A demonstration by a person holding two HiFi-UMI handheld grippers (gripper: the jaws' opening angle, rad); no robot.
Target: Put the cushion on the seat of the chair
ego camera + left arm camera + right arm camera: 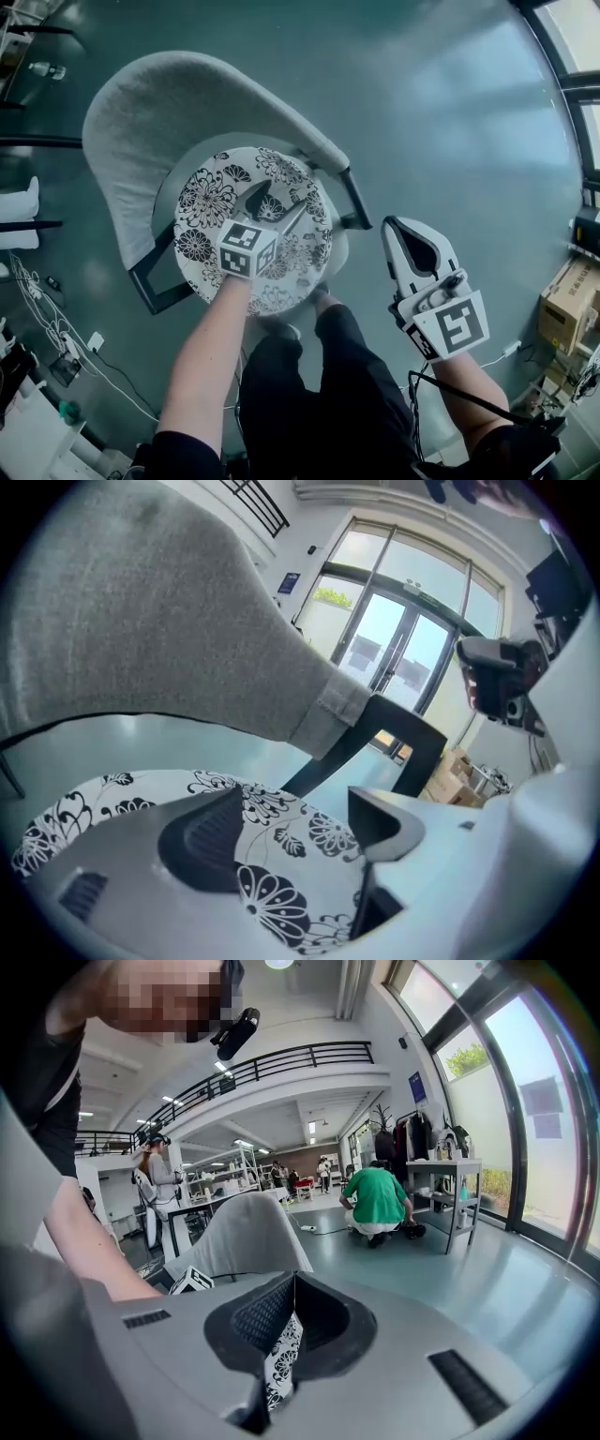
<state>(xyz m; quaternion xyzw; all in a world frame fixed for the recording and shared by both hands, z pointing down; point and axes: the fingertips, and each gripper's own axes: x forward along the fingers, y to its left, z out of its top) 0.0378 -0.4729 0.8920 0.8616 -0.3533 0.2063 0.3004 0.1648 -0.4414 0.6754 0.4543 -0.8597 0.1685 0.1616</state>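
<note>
The round floral cushion [211, 202] lies flat on the seat of the grey chair [155, 112], whose backrest curves round it from about 8 to 2 o'clock. The left tool [279, 204] is over the cushion's 3 o'clock part with its jaws spread wide, pinching nothing; only the flower print shows in the gap between them. The right tool [410, 234] is clear of the chair at its 4 o'clock, over the floor [450, 112], with its jaws pressed together at the tips and gripping nothing, and a sliver of the print shows through the slit behind them.
</note>
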